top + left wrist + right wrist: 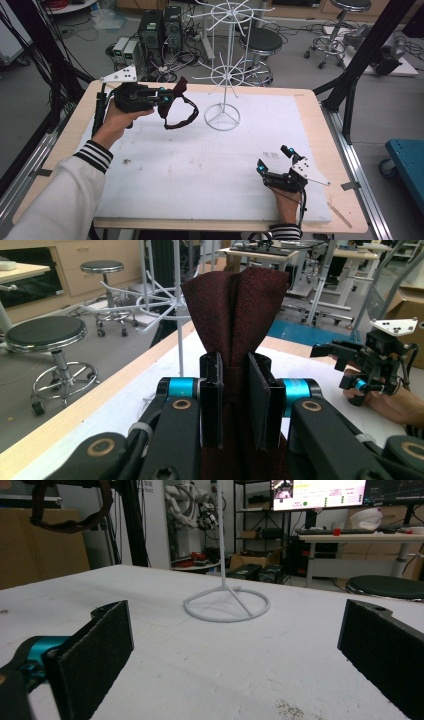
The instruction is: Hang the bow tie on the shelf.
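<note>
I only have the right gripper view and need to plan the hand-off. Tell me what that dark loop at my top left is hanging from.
Observer: The dark red headband hangs from the left tongs, lifted above the white mat.
Operator: Confirm the grip.
Observer: In the left gripper view the pads are clamped on the headband's folded cloth.
Operator: Report where the rack is relative to it.
Observer: From above, the white wire rack stands just right of the headband, its ring base on the mat.
Operator: And my own tongs?
Observer: The right tongs are open, low over the mat's near right part.
</note>
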